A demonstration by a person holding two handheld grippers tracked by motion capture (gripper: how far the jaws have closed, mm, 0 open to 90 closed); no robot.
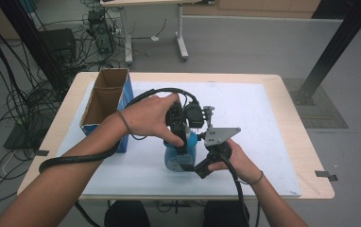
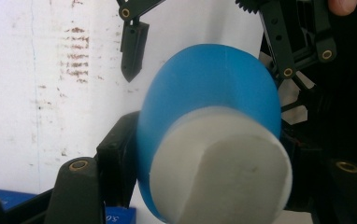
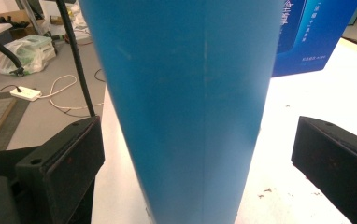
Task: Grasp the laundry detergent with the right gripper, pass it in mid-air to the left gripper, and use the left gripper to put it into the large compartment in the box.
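Observation:
A blue bottle with a white cap stands on the white mat near the table's front edge. My left gripper comes down on it from above. In the left gripper view its jaws press both sides of the bottle just behind the cap, shut on it. My right gripper reaches in from the right, low beside the bottle. In the right gripper view the blue body stands between its pads, with a gap on each side, so it is open.
An open cardboard box with blue sides stands on the mat's left part; its blue side shows behind the bottle. Cables trail from both grippers toward the front edge. The mat's right half lies bare. Cables and a table leg are on the floor beyond.

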